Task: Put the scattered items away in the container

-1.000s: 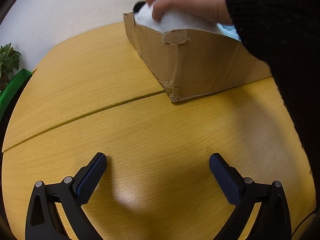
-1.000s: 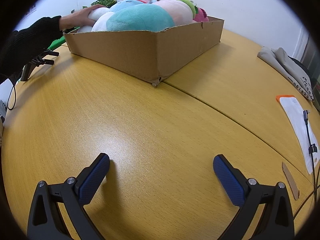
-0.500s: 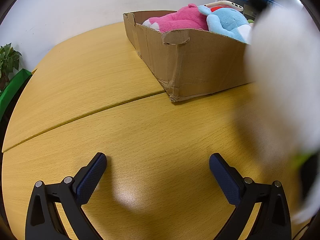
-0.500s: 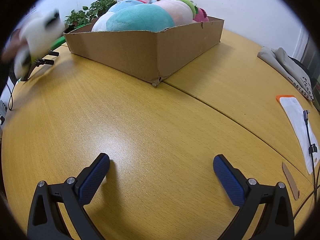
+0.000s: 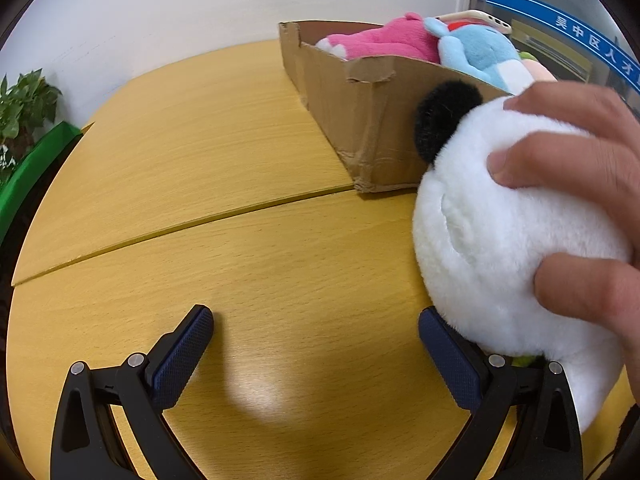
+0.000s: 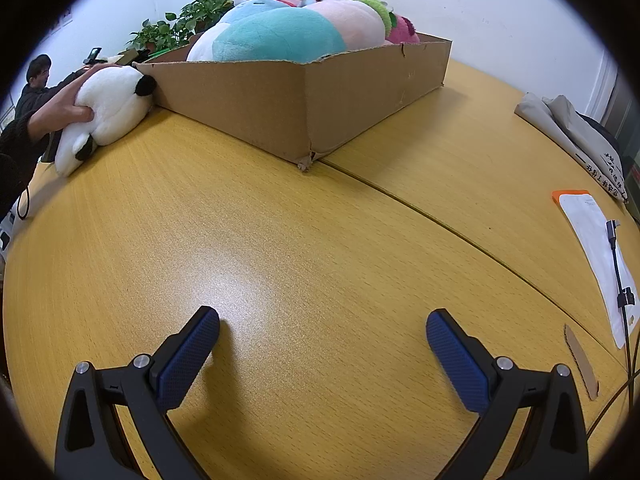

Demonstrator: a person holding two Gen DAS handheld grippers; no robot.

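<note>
Both my tongs sit low over the bench [image 6: 280, 240], jaws spread wide, nothing btwn them: left tongs [image 5: 316, 344] and right tongs [image 6: 324, 344] both empty. The thing to tidy is the white panda plush [image 5: 512, 240], w/ black ear up top; it's outside the cardboard box [image 6: 304, 92], just beside the box's near wall, and a bare hand [image 5: 580, 184] has it pinched, fingers sunk into the fur. In the left view it crowds the right pad of my left tongs, looks touching or v. near, can't tell which. From the right view the same plush [image 6: 108, 108] lies on the bench at the box's far-left corner, well apart from my right tongs. Handling, my guess: v. light, soft, squashy, since the fingers dent it easily; no breakage worry, fur not slippery but the body will compress, so a shallow pinch may slide off the pile. Best bite prob. across the round middle of the body, jaws wide then closed deep till stuffing firms up; ear or foot too floppy, would swing. Box already heaped w/ a pink plush [image 5: 384, 38], a blue plush [image 5: 476, 48] and a big teal plush [image 6: 276, 36] above the rim, so I'd need to lift clear of the wall and press it into a gap, else it could roll back out. Left tongs is the closer one for the job.
</note>
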